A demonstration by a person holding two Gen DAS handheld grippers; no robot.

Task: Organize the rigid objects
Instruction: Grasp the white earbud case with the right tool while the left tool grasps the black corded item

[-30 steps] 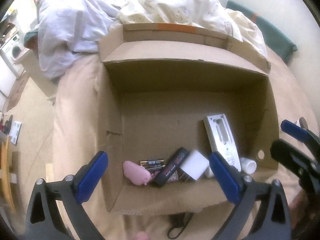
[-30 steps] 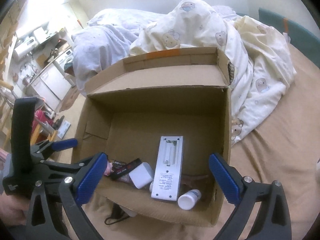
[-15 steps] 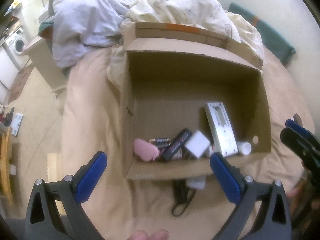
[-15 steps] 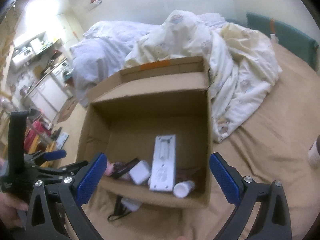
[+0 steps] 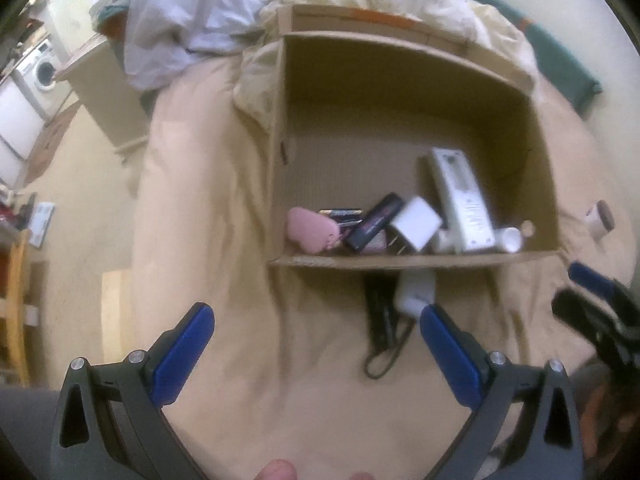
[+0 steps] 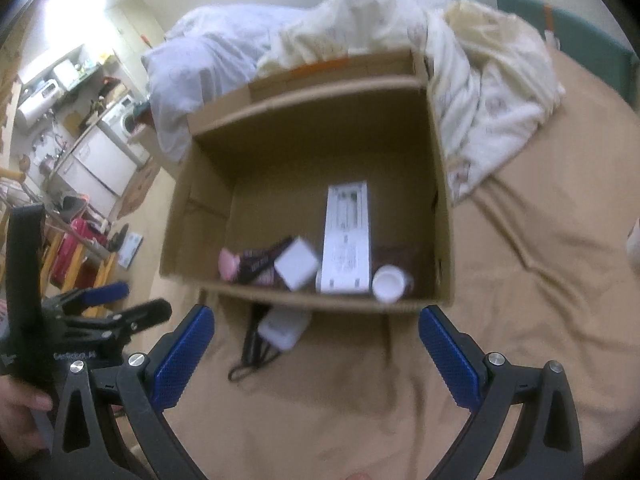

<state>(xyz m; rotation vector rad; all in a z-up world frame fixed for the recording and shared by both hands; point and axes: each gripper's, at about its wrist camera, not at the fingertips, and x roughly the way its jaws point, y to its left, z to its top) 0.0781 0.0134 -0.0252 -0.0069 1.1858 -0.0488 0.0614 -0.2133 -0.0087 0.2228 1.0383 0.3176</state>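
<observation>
An open cardboard box (image 5: 280, 128) (image 6: 440, 184) sits on a tan bed sheet. Along its near wall lie a pink item (image 5: 310, 230), batteries (image 5: 342, 213), a black bar (image 5: 374, 222), a white cube adapter (image 5: 416, 228) (image 6: 296, 266), a long white remote-like device (image 5: 462, 200) (image 6: 346, 240) and a small white bottle (image 5: 508, 238) (image 6: 388, 283). In front of the box lie a white charger (image 5: 414, 290) (image 6: 282, 328) and a black corded item (image 5: 382, 316) (image 6: 250, 346). My left gripper (image 5: 316, 334) and right gripper (image 6: 316, 336) are both open and empty, held back above the sheet.
A crumpled white and cream duvet (image 6: 460, 60) is piled behind and to the right of the box. A small jar (image 5: 600, 222) lies on the sheet to the right. The bed's left edge drops to the floor (image 5: 80, 220), with furniture and a washing machine (image 5: 40, 72) beyond.
Both grippers have pulled back and up from the box, which now looks smaller and farther. The charger and black cord in front of the box have come fully into view.
</observation>
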